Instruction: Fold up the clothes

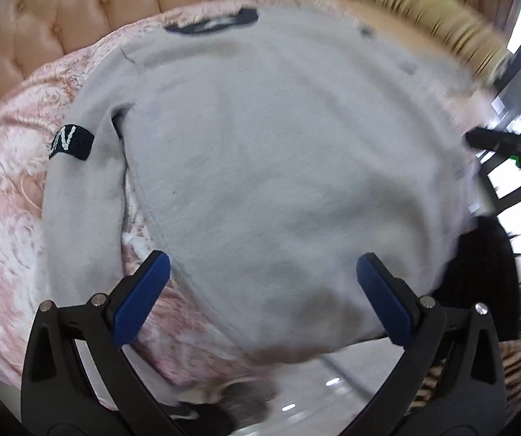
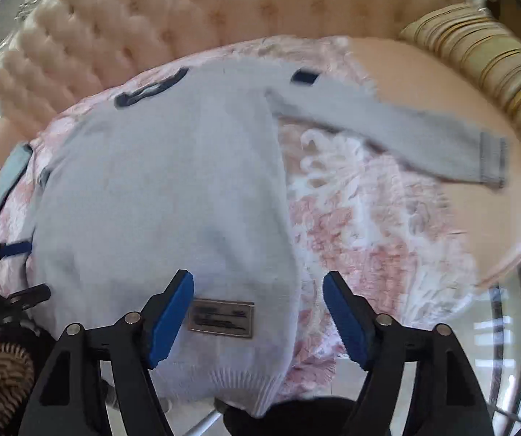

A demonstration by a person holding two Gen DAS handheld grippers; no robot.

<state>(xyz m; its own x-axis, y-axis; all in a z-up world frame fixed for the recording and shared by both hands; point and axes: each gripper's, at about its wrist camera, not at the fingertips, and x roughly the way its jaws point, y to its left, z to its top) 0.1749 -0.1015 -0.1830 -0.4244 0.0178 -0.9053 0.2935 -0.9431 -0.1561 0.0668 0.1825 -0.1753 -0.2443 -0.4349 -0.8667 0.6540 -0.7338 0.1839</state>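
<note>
Left gripper (image 1: 263, 276) angled steeply down, jaws spread wide, nothing between the blue pads. Below and ahead of it, a pale grey sweater (image 1: 278, 152) lying flat on a pink patterned bedspread (image 1: 9, 225), dark collar (image 1: 213, 21) at the far end, hem nearest the fingertips. Off to its left, one sleeve (image 1: 78, 196) folded down alongside the body, with a dark lettered patch (image 1: 72, 142).

Right gripper (image 2: 258, 292) likewise tipped steeply down, jaws apart and empty, hanging over the sweater's near hem corner; a small rectangular label (image 2: 221, 318) just beside its left pad (image 2: 171, 318). Other sleeve (image 2: 387, 127) stretched out far ahead and right, cuff probably resting on the peach cushion (image 2: 442, 83), blurred. Tufted headboard (image 2: 224, 3) beyond.
</note>
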